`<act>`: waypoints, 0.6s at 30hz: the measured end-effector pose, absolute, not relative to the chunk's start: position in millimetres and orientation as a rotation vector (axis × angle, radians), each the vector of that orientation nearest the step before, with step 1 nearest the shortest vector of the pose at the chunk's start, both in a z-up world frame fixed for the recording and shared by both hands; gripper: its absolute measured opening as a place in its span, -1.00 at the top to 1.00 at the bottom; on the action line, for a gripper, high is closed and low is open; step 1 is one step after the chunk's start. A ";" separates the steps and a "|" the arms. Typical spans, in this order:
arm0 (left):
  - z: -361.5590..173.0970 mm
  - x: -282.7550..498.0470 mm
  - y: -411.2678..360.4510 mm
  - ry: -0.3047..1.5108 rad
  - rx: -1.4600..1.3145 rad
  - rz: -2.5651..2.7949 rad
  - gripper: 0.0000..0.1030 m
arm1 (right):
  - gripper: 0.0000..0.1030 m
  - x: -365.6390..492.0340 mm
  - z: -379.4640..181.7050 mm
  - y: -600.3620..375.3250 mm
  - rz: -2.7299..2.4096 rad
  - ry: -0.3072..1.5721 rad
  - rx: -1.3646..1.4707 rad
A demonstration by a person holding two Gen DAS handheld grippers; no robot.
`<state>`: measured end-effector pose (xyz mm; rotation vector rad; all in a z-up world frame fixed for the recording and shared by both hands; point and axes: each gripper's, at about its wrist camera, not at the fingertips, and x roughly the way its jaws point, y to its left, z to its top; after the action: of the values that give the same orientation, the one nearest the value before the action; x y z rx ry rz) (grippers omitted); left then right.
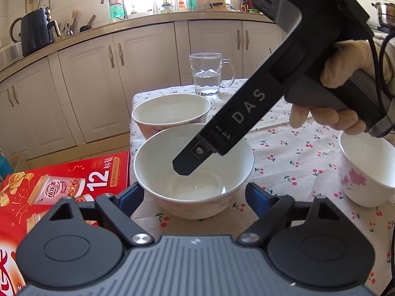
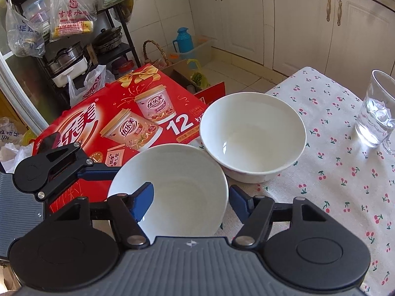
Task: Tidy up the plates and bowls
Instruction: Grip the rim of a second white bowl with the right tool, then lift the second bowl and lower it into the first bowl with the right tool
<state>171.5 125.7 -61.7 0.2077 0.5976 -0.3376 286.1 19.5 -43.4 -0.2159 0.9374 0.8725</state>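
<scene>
A plain white bowl (image 1: 222,172) (image 2: 182,172) is at the table's left edge. My left gripper (image 1: 195,192) has its blue pads against the bowl's two sides, and one of its fingers (image 2: 98,172) shows at the bowl's left. My right gripper (image 2: 190,192) comes down from the upper right, shut on the same bowl's wall. One of its fingers (image 1: 187,165) is inside the bowl; the other is outside the rim. A second white bowl (image 1: 170,108) (image 2: 251,133) stands just behind it. A third bowl with pink flowers (image 1: 365,172) sits at the right.
A glass mug (image 1: 207,74) (image 2: 375,113) part full of water stands at the far side of the cherry-print tablecloth (image 1: 296,153). A red gift box (image 1: 61,182) (image 2: 123,113) lies beside and below the table's left edge. Kitchen cabinets are beyond. A gloved hand (image 1: 345,69) holds the right gripper.
</scene>
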 end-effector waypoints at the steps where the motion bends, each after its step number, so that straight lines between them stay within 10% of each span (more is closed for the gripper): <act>1: -61.9 172.2 126.0 0.597 0.207 -0.335 -0.70 | -0.38 286.6 -44.1 20.1 0.875 0.940 -0.212; 18: -58.5 172.9 129.4 0.616 0.178 -0.350 -0.66 | -0.36 286.0 -43.0 17.4 0.888 0.953 -0.164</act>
<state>172.9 129.4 -58.5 0.1779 0.6156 -0.3501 286.0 17.4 -43.0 -0.1635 0.9534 0.8880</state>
